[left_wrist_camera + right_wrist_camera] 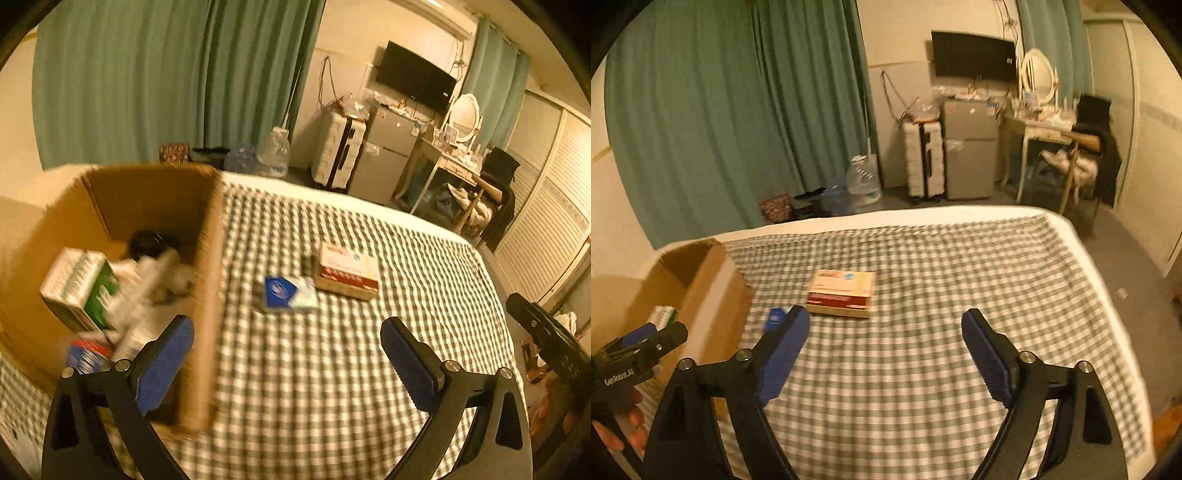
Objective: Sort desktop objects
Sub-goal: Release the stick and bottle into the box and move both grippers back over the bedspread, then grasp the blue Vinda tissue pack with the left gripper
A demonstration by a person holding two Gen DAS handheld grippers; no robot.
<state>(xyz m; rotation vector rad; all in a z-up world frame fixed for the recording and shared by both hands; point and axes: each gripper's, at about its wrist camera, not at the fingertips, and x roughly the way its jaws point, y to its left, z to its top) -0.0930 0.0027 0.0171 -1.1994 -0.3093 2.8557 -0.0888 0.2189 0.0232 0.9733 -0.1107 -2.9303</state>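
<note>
The red and cream box (842, 293) lies flat on the checked bed (923, 369), a small blue packet (290, 293) just beside it; a cardboard box (147, 199) holding a green carton (79, 288) stands to their left; both the left gripper (287, 363) and right gripper (884, 354) are spread empty, short of the box.

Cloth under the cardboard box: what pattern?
Green-and-white gingham check cloth; clearest in the right wrist view.

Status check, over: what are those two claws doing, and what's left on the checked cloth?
Left gripper open, empty. Right gripper open, empty. Red-and-cream box and blue packet lie outside the cardboard box. Nothing blocking.
</note>
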